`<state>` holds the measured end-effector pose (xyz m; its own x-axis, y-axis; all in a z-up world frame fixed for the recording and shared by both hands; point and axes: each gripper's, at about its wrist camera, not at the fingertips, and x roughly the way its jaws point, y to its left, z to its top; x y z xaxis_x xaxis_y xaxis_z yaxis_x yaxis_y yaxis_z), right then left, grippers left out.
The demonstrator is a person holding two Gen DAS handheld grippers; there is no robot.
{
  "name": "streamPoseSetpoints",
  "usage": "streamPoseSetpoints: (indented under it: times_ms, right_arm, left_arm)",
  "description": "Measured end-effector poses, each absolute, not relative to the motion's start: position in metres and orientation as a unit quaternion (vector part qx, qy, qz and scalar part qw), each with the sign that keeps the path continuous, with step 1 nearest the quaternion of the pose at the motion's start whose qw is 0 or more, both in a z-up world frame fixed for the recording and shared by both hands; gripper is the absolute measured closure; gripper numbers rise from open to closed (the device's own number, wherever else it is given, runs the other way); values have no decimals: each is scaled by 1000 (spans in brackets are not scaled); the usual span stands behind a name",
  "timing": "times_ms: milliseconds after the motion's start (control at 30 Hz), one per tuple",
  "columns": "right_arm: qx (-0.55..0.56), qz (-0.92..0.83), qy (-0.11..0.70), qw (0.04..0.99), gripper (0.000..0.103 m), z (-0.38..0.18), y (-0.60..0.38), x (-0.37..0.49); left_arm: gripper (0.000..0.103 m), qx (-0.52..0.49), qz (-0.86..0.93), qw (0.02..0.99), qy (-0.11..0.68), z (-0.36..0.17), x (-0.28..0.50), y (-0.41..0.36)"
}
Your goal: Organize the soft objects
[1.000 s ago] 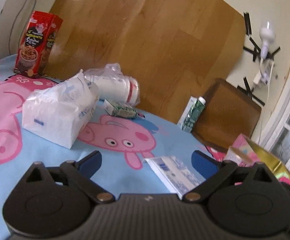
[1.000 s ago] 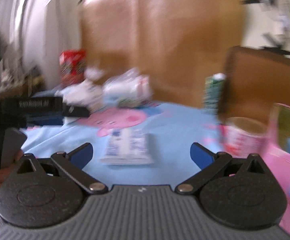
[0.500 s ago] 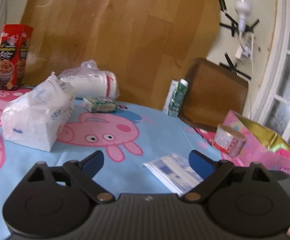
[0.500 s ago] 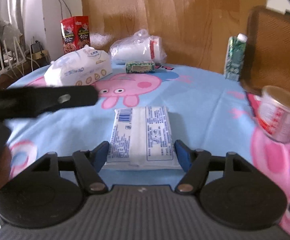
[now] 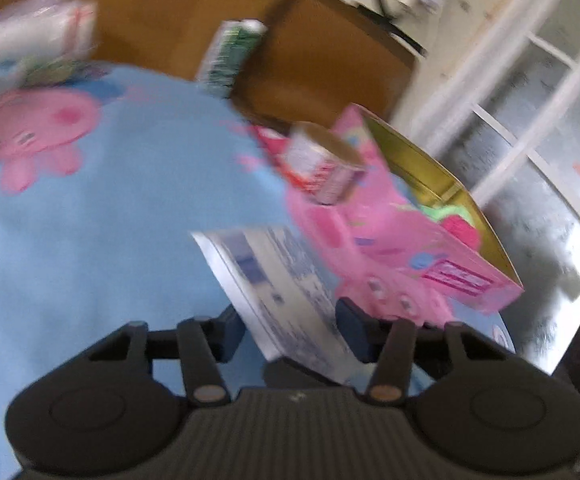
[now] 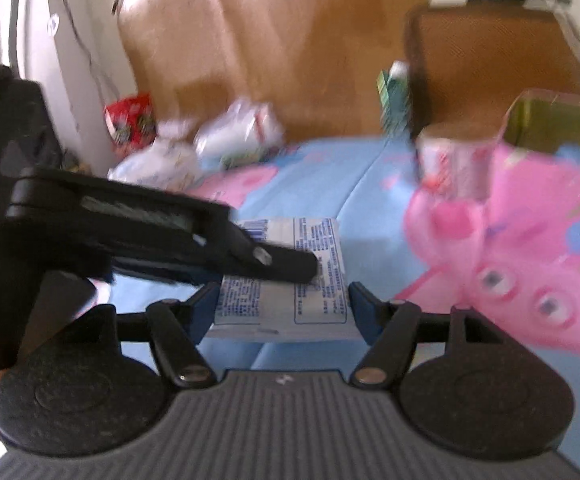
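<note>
closest to me in the right wrist view, the right gripper (image 6: 281, 308) has its blue fingers (image 6: 360, 312) pressed on both long sides of a flat white tissue pack (image 6: 290, 280) with blue print, so it's clamped on it, and the pack sits on the blue cartoon-pig tablecloth (image 6: 322, 184) over the table. the left gripper (image 6: 290, 266) comes in from the left of that view, its black tip lying across the top of the same pack.

from the left wrist view the left gripper (image 5: 287, 330) has just been closing, and the pack (image 5: 277, 292) runs diagonally between its two blue fingers (image 5: 350, 330). both look like they're against the pack's edges, so i'm calling it clamped too (lots of motion blur though, so contact on the left finger is hard to be sure of).

just past the pack on the right is a pink box (image 5: 402, 256) with a gold inside, open at the top, something green and pink inside it. a small red and white tub (image 5: 322, 164) leans against the box's near corner.

further back there's a green and white carton (image 5: 229, 56) standing upright beside a brown chair back (image 5: 322, 52). far left of the table holds a bagged stack of white cups (image 6: 241, 128), a crinkly white tissue bag (image 6: 157, 164) and a red snack box (image 6: 131, 122), all blurred. behind everything stands a big wooden board (image 6: 290, 40) against the wall.
</note>
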<state>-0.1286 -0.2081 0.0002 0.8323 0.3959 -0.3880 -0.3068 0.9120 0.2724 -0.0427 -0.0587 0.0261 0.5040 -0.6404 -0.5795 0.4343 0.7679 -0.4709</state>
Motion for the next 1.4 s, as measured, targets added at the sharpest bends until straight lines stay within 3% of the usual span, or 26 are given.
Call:
streamPoseSetpoints:
  times_ms: [333,400,500,633,700,967,1400]
  right_arm:
    - [92,39,112,989,31,35,-309,-132]
    - [100,10,118,988,31,37,-333,-125]
    - [98,-50,131,985,31,32,-365,-103]
    - [88,-125,138,979,21,17,-392,-89]
    - [93,-123,127,980,16,14,-391,-94]
    - [95,-101,91,986,16,13,-359,-131]
    - [155,-91,75,981,16,25,-333,-160]
  left_arm:
    - [53,-18,-411,860,302,90,-28,-212]
    - [47,-3,-420,856,302,88,-22,-242]
    - [28,18,-408,867,287,81,-16,-274]
    - [7,0,-373,888,269,73,-11,-277]
    - [5,0,-368,890,271,74,-8,-271]
    - [4,18,-322,900,293,82,-7,-245]
    - [4,44,-272,924,264,81,-30,-178]
